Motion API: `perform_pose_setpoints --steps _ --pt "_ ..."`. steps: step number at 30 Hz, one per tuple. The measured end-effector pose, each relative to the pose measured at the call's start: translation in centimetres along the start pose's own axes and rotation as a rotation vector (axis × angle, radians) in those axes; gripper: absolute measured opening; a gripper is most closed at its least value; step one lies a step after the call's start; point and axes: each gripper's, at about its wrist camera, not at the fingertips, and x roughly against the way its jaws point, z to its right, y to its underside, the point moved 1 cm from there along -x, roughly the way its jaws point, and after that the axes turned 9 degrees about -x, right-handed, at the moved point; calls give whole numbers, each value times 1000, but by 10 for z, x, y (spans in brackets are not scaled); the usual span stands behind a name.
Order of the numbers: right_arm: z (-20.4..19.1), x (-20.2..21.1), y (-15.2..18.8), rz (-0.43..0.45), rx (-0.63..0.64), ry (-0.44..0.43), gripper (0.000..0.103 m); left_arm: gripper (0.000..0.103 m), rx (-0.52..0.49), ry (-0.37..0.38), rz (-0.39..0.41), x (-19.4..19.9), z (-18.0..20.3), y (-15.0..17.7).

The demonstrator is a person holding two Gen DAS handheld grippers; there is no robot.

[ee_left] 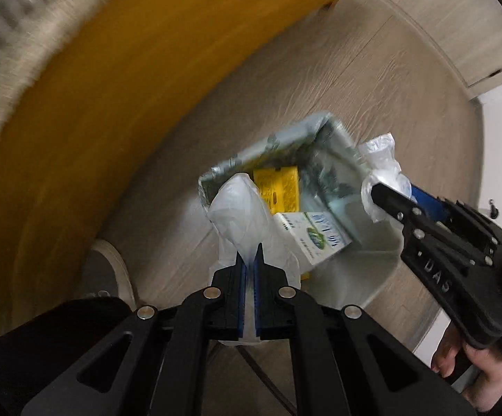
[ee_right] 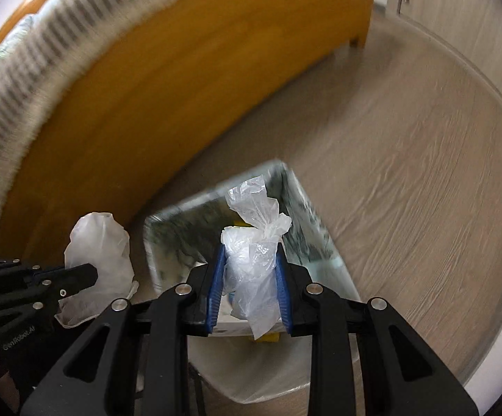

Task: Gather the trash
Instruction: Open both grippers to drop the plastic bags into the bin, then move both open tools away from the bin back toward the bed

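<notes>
Where the grey-brown wood-grain floor [ee_right: 407, 173] runs back from the cameras, a tall orange-yellow wooden panel [ee_right: 167, 79] of furniture stands on it, topped by a striped, fringed cloth [ee_right: 43, 52]. Pale cabinet doors [ee_left: 452, 31] line the far wall. Both views are motion-blurred.

On the floor near the panel sits a rectangular trash bin [ee_left: 337, 135] with a marbled inner wall, lined by a translucent white bag [ee_left: 348, 277]. Inside lie a yellow packet [ee_left: 280, 187] and a white carton with green print [ee_left: 315, 239], the carton leaning over the packet's lower edge.

Left gripper [ee_left: 250, 253]: blue-padded fingers pressed nearly together, pinching a handle of the bag; the plastic balloons above the tips and hides the bin's near-left corner. In the right wrist view the same gripper [ee_right: 91, 274] appears at lower left, the puffed plastic beyond it, beside the bin's left wall.

Right gripper [ee_right: 249, 253]: fingers closed on the other bag handle, a knotted, crumpled tuft [ee_right: 258, 208] standing above the tips and blocking most of the bin's interior from that camera. In the left wrist view it enters from the right, tips at the bin's right rim [ee_left: 389, 194]; the person's bare hand [ee_left: 469, 360] grips its handle.

A grey shoe toe [ee_left: 109, 270] shows at lower left of the left wrist view, on the floor beside the bin.
</notes>
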Motion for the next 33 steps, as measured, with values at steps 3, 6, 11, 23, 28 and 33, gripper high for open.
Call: perform_pose_setpoints --steps 3,6,11,23,28,33 --pt "10 -35 2 -50 -8 29 30 1 -6 -21 -14 -30 2 -17" --pt "23 -55 3 -93 -25 30 47 1 -27 -35 -25 -57 13 -27" --pt "51 -60 8 -90 -115 13 57 2 -53 -113 64 -72 16 -37" --pt "50 -48 11 -66 -75 106 57 60 -107 -169 68 -86 24 -36" --pt "49 -36 14 -53 -64 115 57 60 -139 -187 77 -71 25 -30" --pt "39 -18 12 -31 -35 136 57 63 -125 -182 106 -49 24 -27"
